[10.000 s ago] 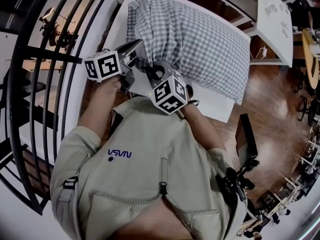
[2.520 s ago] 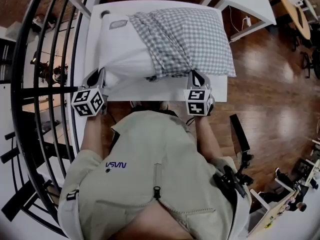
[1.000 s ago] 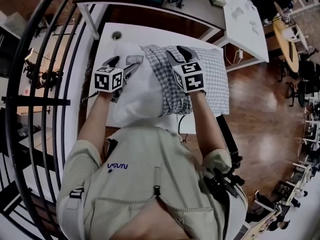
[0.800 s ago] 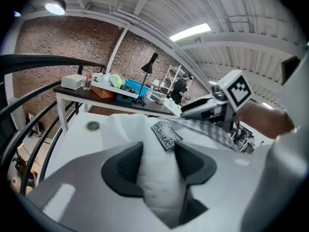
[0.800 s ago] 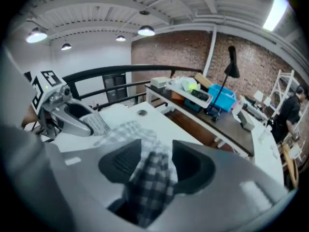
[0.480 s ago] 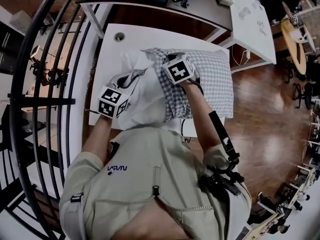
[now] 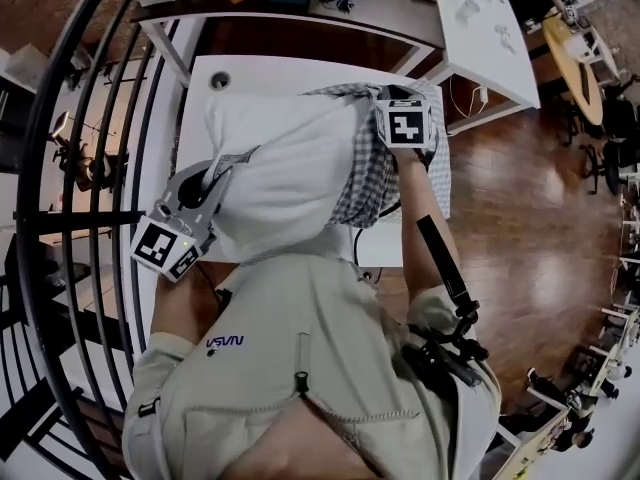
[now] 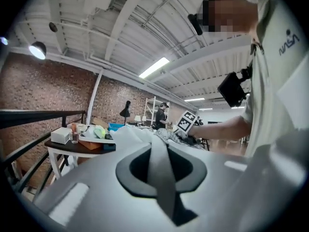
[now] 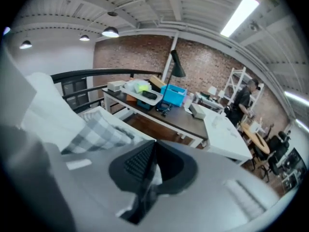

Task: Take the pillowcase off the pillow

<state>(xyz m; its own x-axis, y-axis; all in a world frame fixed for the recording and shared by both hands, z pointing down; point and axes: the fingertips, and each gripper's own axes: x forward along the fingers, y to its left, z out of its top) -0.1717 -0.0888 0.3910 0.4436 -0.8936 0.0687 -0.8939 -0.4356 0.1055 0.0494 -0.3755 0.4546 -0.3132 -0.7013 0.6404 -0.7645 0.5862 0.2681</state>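
Note:
A white pillow [image 7: 275, 168] lies lifted over the white table [image 7: 300, 70], its bare part wide. The grey checked pillowcase [image 7: 375, 173] is bunched on its right end. My left gripper [image 7: 222, 173] is at the pillow's near left corner. Its jaws have just been closing, and a strip of pale pillow fabric [image 8: 157, 163] is pinched between them. My right gripper [image 7: 398, 92] sits over the pillowcase's far right part. Its jaws have also just closed, with thin cloth caught between them [image 9: 149, 170]. Checked cloth [image 9: 99, 129] shows just left of it.
A black curved railing [image 7: 90, 118] runs along the left. A dark desk [image 7: 290, 8] with clutter stands beyond the table, and a white table [image 7: 485, 28] is at the far right. Wooden floor [image 7: 520, 188] lies to the right. A person [image 9: 241, 100] stands far back.
My left gripper has pulled down and left with the pillow corner. My right gripper has moved up and right with the pillowcase. More white pillow is bared, and both jaws went from open to shut.

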